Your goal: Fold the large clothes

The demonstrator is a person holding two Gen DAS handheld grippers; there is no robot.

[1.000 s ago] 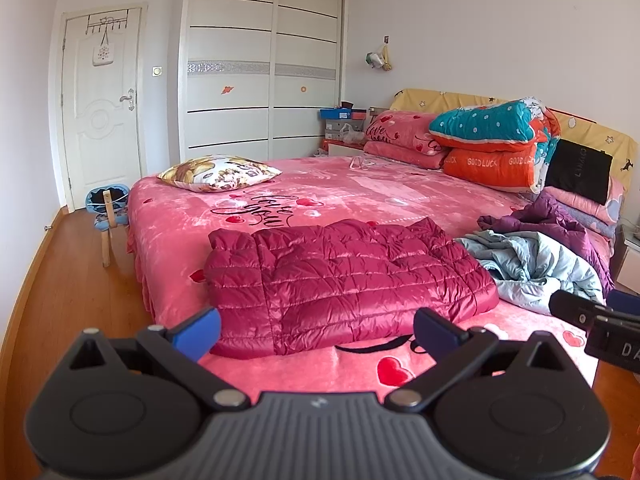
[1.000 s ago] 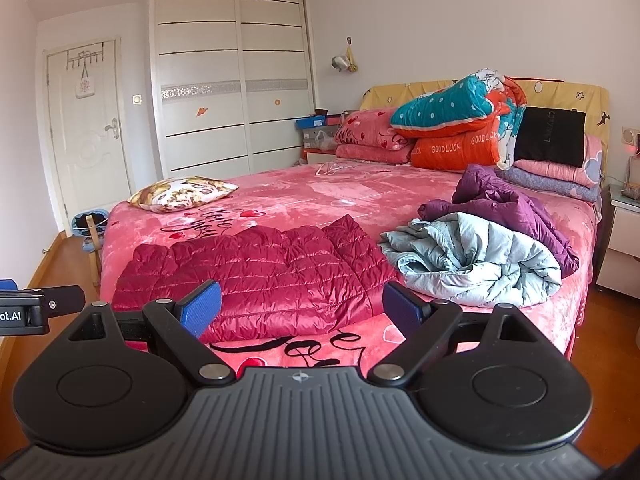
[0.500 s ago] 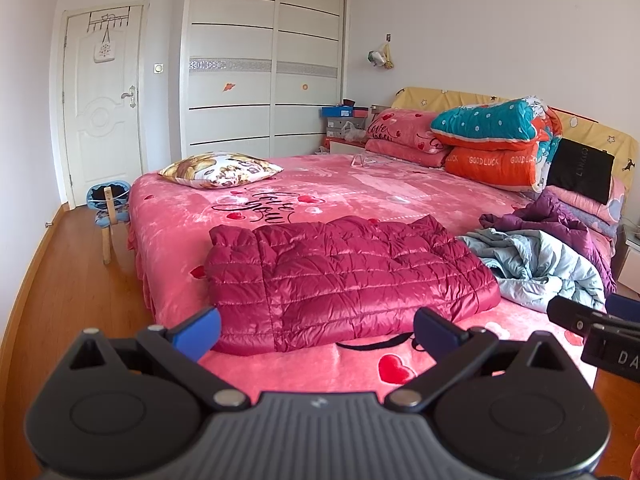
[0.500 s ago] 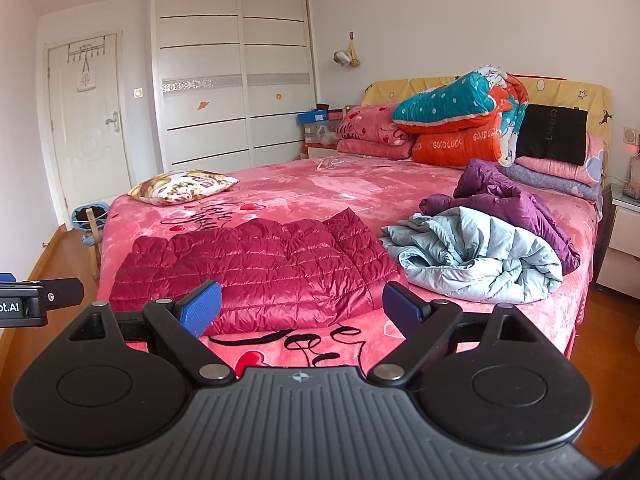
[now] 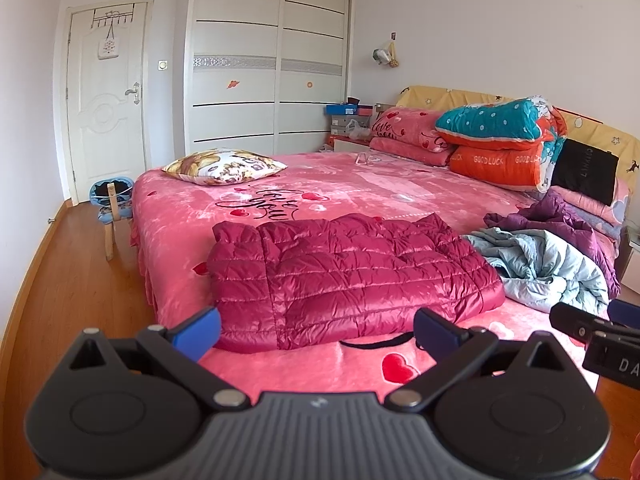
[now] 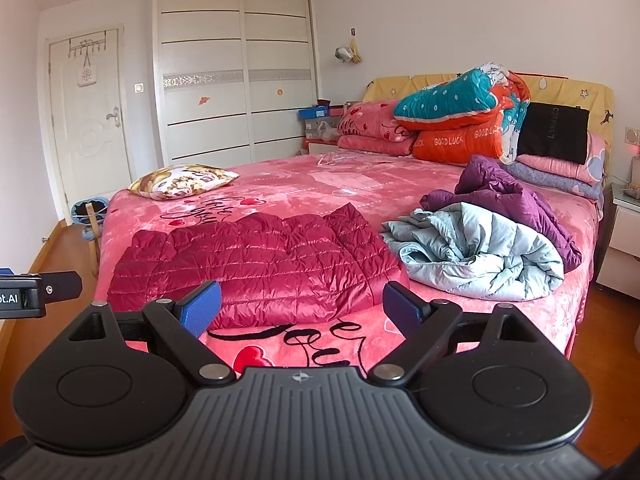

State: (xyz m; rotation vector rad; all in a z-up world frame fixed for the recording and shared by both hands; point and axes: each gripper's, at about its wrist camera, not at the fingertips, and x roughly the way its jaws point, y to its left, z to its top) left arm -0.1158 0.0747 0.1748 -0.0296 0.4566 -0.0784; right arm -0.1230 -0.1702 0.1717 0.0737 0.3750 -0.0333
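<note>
A crimson quilted down jacket [image 5: 340,276] [image 6: 260,264] lies folded flat near the front edge of the pink bed [image 5: 360,188] [image 6: 320,184]. To its right a pale blue down jacket [image 5: 548,268] [image 6: 480,252] sits crumpled, with a purple jacket [image 5: 560,216] [image 6: 508,196] bunched behind it. My left gripper [image 5: 316,330] hovers open in front of the crimson jacket, nothing between its blue pads. My right gripper [image 6: 300,308] is open too, off the bed's front edge, holding nothing.
A patterned cushion [image 5: 224,166] lies at the bed's far left. Folded quilts and pillows [image 5: 496,140] are stacked at the headboard. A small stool [image 5: 110,208] stands on the wood floor by the door [image 5: 106,100]. A nightstand [image 6: 622,240] is at the right.
Both grippers have risen and pulled back slightly, so the bed and jackets sit a little lower in view. The clothes have not moved.
</note>
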